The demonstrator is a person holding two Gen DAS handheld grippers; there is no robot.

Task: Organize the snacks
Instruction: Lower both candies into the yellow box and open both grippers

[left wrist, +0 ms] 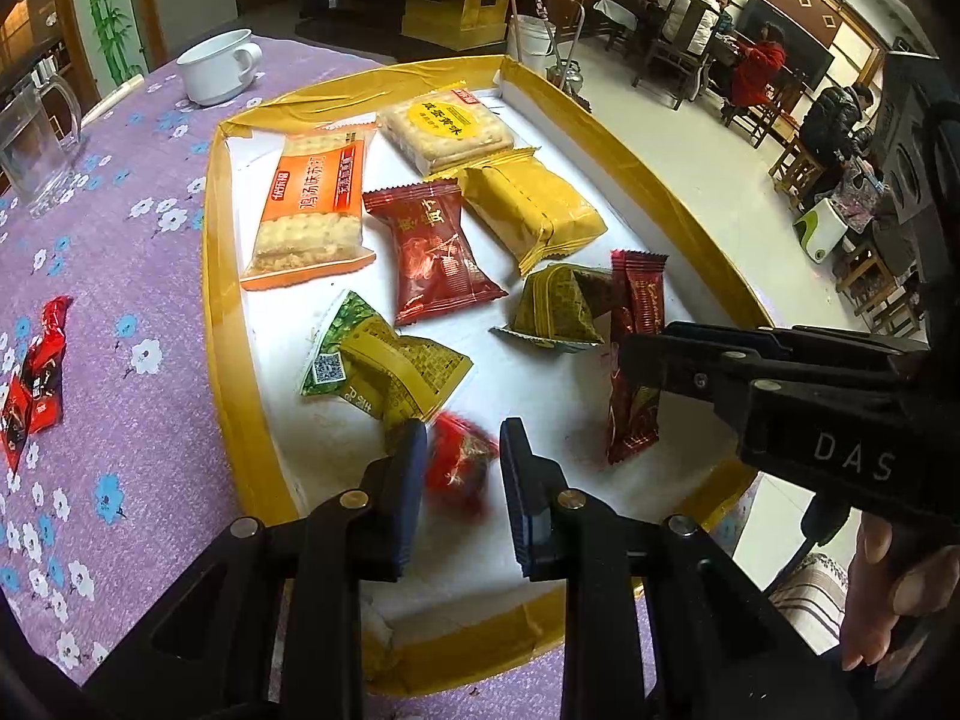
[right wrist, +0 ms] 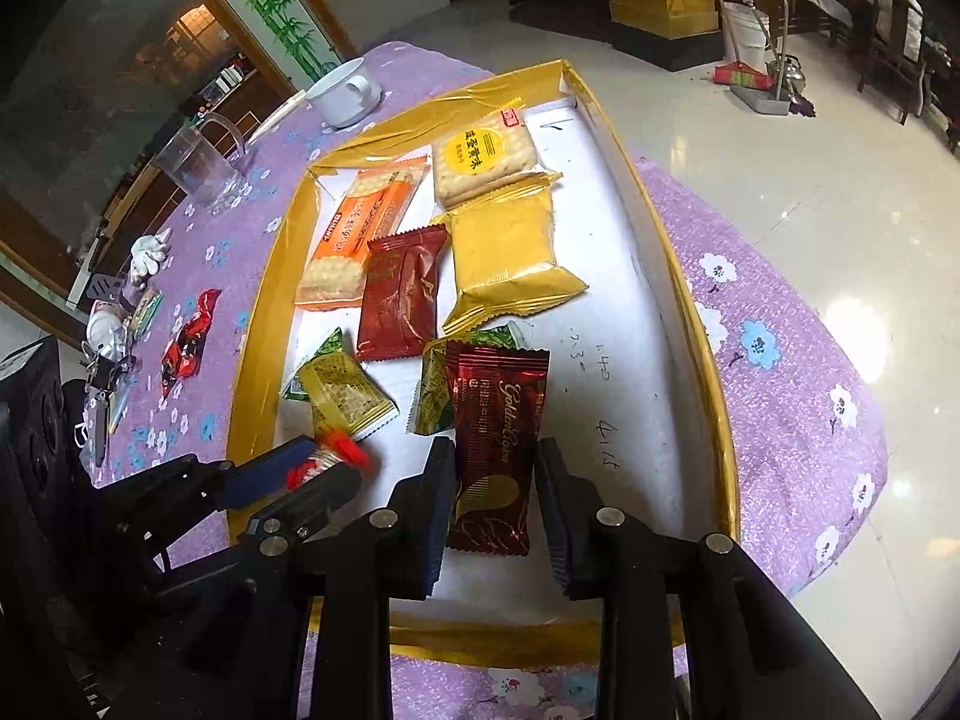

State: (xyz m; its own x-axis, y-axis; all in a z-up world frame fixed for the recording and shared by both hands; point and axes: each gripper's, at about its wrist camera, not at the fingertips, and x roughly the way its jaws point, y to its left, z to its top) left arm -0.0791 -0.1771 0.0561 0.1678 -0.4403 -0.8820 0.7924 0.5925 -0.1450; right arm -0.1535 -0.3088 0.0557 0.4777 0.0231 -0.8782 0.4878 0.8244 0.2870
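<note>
My left fingers [left wrist: 459, 480] are clamped on a small red candy [left wrist: 459, 468] over the tray's [left wrist: 225, 360] near end. My right fingers [right wrist: 493, 498] straddle the dark red Golden Crown bar [right wrist: 495, 438], pads apparently clear of it, which lies on the tray floor. Judgement: both wrappers are light, crinkly and slippery; take the bar across its firm middle, candy by its body, not the twisted ends.

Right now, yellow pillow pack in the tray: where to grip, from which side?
Judging by its pose, come from above and pinch the yellow pack across its puffy middle, jaws on the long smooth sides, not the flat crimped ends. Its left side nearly touches the dark red pack, so clearance there is tight.
</note>
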